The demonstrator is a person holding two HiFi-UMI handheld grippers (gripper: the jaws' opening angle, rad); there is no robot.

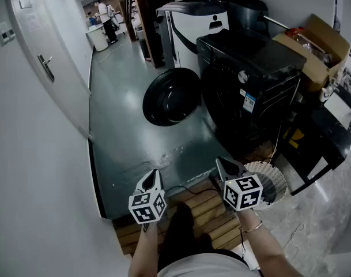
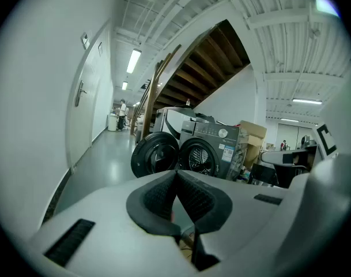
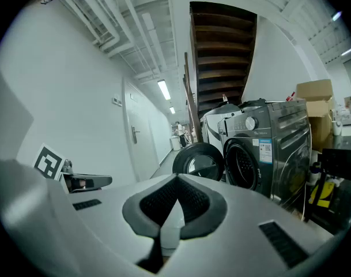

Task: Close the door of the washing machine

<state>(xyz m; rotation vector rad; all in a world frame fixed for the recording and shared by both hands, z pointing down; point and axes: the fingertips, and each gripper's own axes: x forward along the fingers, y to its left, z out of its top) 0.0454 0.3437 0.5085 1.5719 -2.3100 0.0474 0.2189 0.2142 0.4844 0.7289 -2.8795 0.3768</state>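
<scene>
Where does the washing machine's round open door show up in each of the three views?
Head view: the door stands swung open at upper centre, left of the machine's front.
Left gripper view: the door sits just left of the middle, slightly below it.
Right gripper view: the door sits just right of the middle, slightly below it.
Shared landmark: the dark washing machine, directly to the door's right in all three views.

A workshop hall — painted floor (image 1: 123, 126), strip light (image 3: 163, 89), open staircase (image 3: 221, 51), washing machine (image 1: 250, 91) and cardboard box (image 1: 319, 45) ahead of the right claw (image 1: 221, 161).
</scene>
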